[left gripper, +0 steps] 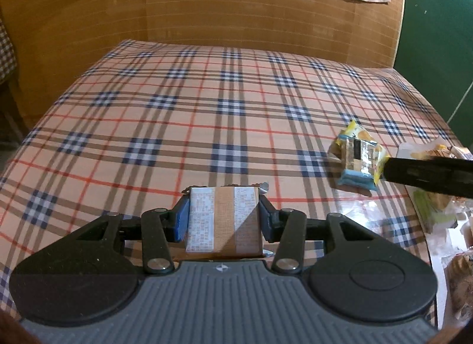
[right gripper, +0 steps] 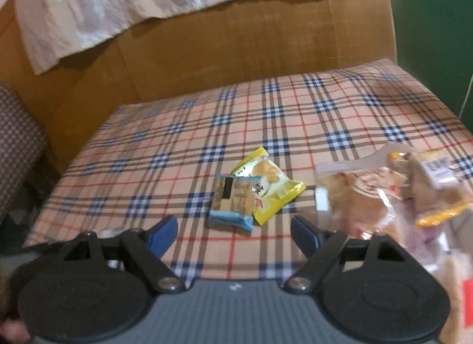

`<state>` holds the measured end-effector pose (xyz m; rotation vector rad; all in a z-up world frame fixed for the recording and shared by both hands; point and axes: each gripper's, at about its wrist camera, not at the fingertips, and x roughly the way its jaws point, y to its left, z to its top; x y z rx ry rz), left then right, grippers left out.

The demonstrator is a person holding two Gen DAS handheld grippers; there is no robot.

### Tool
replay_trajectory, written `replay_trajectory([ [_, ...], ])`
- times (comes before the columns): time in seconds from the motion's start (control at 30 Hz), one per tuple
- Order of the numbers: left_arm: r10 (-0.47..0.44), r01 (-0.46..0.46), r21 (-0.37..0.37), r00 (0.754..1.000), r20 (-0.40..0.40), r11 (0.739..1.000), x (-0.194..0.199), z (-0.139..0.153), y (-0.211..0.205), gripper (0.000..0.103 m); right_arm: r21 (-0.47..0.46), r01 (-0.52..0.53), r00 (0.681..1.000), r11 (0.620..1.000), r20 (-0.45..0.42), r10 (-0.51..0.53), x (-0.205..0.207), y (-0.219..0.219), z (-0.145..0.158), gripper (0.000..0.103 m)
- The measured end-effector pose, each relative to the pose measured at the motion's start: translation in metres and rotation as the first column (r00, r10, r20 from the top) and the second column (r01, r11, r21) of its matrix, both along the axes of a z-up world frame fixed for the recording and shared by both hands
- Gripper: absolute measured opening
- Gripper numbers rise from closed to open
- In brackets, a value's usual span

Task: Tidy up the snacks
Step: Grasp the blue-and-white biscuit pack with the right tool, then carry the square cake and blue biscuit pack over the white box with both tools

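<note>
Gripping brown snack packet [left gripper: 224,221], left gripper [left gripper: 224,220] tilts down; right gripper [right gripper: 233,233] wide, empty.

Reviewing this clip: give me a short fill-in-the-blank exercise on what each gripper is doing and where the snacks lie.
1. The left gripper is shut on a ____ packet.
2. The right gripper holds ____.
3. The blue-edged packet lies partly on top of a ____ packet.
4. Everything sits on a ____ cloth.

Missing words: brown; nothing; yellow; checked
</note>
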<state>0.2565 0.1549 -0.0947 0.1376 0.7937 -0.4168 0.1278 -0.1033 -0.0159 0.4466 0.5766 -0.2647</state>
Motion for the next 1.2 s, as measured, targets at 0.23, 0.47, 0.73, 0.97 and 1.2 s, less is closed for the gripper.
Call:
replay_trajectory([
  [0.23, 0.028, -0.028, -0.016, 1.0, -0.006, 0.999, 0.002, 0.001, 0.004, 0.057, -0.034, 0.087, 0.993, 0.996, -0.077, -0.089, 0.054, 0.007, -0.024, 0.082],
  [0.47, 0.053, -0.053, 0.001, 0.999, -0.005, 0.999, 0.01, -0.006, 0.002, 0.057, -0.12, 0.097, 0.986, 0.988, -0.125, -0.111, 0.078, 0.014, -0.039, 0.043],
  [0.73, 0.056, -0.056, -0.021, 0.998, 0.001, 0.998, -0.004, -0.001, 0.007, 0.057, -0.108, 0.026, 0.995, 0.994, -0.09, -0.036, 0.053, 0.018, -0.021, 0.041],
  [0.97, 0.035, -0.033, -0.036, 0.998, 0.049, 0.999, -0.039, 0.027, 0.012, 0.057, -0.083, -0.072, 0.997, 0.994, -0.028, 0.07, 0.015, 0.03, 0.01, 0.041],
  [1.2, 0.02, -0.016, -0.039, 0.996, 0.089, 0.999, -0.079, 0.055, 0.022, 0.057, -0.103, -0.087, 0.995, 0.991, 0.032, 0.091, -0.031, 0.038, 0.038, 0.041],
])
